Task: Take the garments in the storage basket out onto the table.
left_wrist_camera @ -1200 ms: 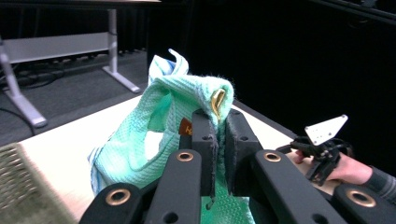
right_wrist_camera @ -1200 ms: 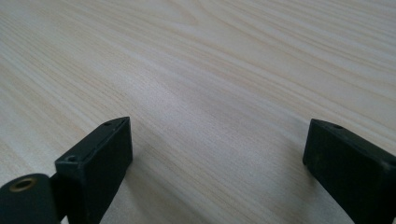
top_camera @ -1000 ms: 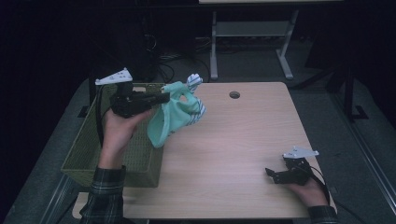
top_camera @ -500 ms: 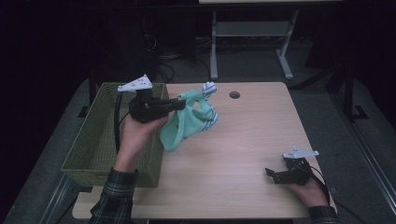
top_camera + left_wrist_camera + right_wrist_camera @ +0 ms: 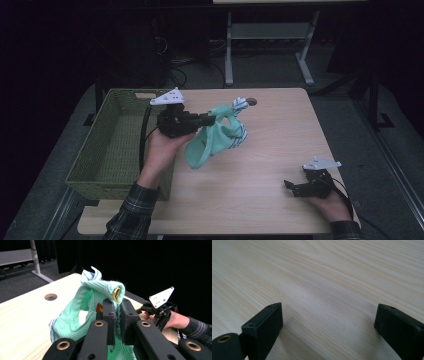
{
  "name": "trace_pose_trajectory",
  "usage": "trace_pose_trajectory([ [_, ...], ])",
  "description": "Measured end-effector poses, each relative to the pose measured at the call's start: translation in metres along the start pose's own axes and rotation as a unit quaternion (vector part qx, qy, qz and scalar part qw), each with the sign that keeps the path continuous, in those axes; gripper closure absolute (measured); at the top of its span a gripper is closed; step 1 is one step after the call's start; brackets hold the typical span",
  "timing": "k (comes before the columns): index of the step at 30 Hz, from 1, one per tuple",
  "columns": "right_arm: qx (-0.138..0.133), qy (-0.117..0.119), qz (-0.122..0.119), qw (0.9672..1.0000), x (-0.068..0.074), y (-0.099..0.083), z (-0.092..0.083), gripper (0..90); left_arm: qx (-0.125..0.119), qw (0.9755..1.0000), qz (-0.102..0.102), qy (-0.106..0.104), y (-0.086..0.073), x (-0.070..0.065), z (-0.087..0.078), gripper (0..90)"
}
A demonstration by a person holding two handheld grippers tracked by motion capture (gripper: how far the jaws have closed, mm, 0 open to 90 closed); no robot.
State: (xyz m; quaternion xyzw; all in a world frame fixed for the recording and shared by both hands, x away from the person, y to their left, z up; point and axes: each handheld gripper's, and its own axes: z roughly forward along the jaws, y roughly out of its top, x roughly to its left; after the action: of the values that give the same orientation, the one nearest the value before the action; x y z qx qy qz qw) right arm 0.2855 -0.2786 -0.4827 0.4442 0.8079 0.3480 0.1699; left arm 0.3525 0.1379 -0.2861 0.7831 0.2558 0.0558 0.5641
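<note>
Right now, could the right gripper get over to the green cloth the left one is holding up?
Probably yes. The right gripper rests open on the table, and bare wood lies between it and the green cloth clamped in the left gripper.

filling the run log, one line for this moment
left gripper: shut on mint green garment, lifted | right gripper: open, on table | basket: left
</note>
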Motion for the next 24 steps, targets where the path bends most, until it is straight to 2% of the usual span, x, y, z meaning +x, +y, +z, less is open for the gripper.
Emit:
trace_pose_trajectory([
  [6,0.000,0.000,-0.001,1.0000,0.000,0.000,0.000,7.9,0.009,0.9999,-0.001,-0.009,-0.006,-0.006,0.016,83.8],
  [16,-0.001,0.001,-0.004,1.0000,0.000,0.000,0.000,7.9,0.017,0.9997,-0.003,-0.017,-0.015,-0.012,0.033,83.8],
  [24,-0.001,0.000,-0.006,1.0000,0.000,0.000,0.000,7.9,0.036,0.9986,0.000,-0.038,-0.026,-0.022,0.057,83.8],
])
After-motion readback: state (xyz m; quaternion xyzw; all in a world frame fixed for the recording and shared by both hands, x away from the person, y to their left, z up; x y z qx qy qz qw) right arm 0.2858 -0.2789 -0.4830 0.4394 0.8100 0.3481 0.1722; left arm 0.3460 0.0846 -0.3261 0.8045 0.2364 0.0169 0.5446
